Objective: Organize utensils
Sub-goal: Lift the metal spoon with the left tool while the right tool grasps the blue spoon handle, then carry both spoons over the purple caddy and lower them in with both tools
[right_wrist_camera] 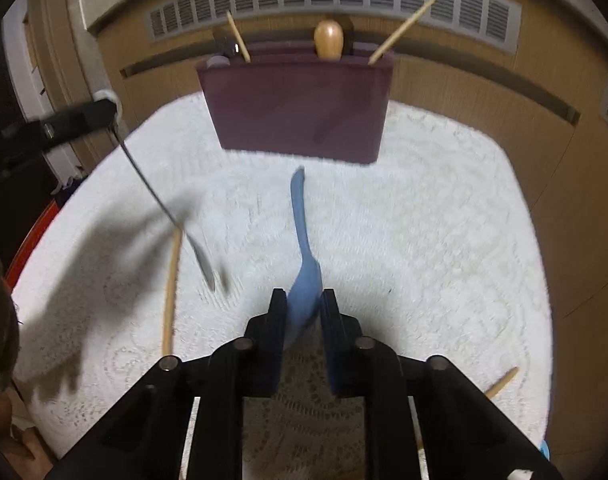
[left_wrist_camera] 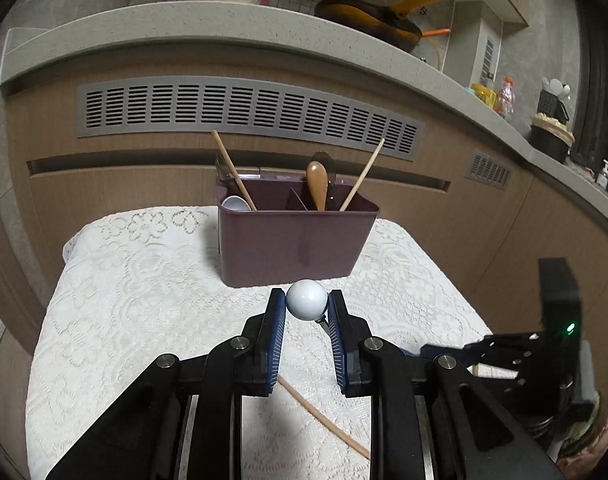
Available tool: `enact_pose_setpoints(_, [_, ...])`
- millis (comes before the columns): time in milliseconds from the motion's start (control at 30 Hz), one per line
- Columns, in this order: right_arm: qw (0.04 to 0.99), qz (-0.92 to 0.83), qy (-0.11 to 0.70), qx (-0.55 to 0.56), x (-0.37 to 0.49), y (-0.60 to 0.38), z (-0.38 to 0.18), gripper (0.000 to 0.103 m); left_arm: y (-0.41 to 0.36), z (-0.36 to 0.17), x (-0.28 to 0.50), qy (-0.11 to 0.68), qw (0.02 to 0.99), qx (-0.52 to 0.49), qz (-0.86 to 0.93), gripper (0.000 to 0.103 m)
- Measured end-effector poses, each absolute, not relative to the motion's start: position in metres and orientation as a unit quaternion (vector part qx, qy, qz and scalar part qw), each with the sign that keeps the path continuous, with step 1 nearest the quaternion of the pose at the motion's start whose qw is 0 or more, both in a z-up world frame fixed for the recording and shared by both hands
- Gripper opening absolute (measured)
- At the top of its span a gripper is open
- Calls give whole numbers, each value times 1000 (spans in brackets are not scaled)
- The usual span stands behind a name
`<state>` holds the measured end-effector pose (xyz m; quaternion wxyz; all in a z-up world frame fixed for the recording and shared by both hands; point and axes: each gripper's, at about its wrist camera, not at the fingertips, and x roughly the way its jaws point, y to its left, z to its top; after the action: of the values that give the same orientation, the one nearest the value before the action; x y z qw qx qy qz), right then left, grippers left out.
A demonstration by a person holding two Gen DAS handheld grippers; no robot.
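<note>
Spoons are in both our grippers. Our left gripper (left_wrist_camera: 306, 307) pinches a round white ball (left_wrist_camera: 306, 305), the end of a thin metal spoon (right_wrist_camera: 166, 210) that hangs down from it above the cloth, as the right wrist view shows. Our right gripper (right_wrist_camera: 303, 308) squeezes the bowl of a light blue plastic spoon (right_wrist_camera: 304, 264); its handle points away from us toward the box.

On the far side of the white lace cloth (left_wrist_camera: 144, 300) stands a dark purple plastic box (left_wrist_camera: 292, 246) with walls inside that split it into parts. In its left part we see a white scoop (left_wrist_camera: 235, 202) and a leaning wooden chopstick (left_wrist_camera: 234, 170). In the middle stands a brown wooden spoon (left_wrist_camera: 318, 184). On the right leans another wooden chopstick (left_wrist_camera: 362, 176).

One more wooden chopstick (right_wrist_camera: 171, 292) lies flat on the cloth, near us and to the left of the blue spoon. A fourth stick end (right_wrist_camera: 502, 388) peeks out near the right edge. Behind the box is a wooden cabinet with a grey vent (left_wrist_camera: 244, 106).
</note>
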<state>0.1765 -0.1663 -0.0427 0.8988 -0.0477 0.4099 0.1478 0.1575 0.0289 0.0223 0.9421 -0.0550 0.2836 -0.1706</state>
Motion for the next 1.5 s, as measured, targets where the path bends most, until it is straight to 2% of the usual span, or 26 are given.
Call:
enact_pose_setpoints(233, [902,139,405,-58,180,-169,-33,17,39,29,146,271,948,-61,-153,22])
enact_pose_setpoints(633, [870,142,459,-113,282,-113,-68,21,64,31,139,270,952,-59,-132,22])
enact_pose_setpoints(667, [863,142,471,-115,284,-112,-71,19,65,31,139,271,952,-58,-131,22])
enact_pose_setpoints(700, [865,142,470,-106,283,-113,-70,12,66,30,139,274,951,-55,-130,22])
enact_pose_setpoints(833, [869,160,462,-81,264,-120,-54,11,65,28,138,281,950,-46,-126,22])
enact_pose_setpoints(1033, [899,181,398,-7,217,-153,7,11,58,43,136,268,953,-42,-132,22])
enact_pose_setpoints(1200, [934,200,294,39,200,-176,95,11,49,107,151,212,966,-22,-144,22])
enact_pose_setpoints(1333, [962,193,193,21,208,-177,179,11,41,178,172,134,982,16,-136,22])
enact_pose_setpoints(1500, [975,174,137,0,236,-171,234,11,37,224,213,93,988,41,-119,22])
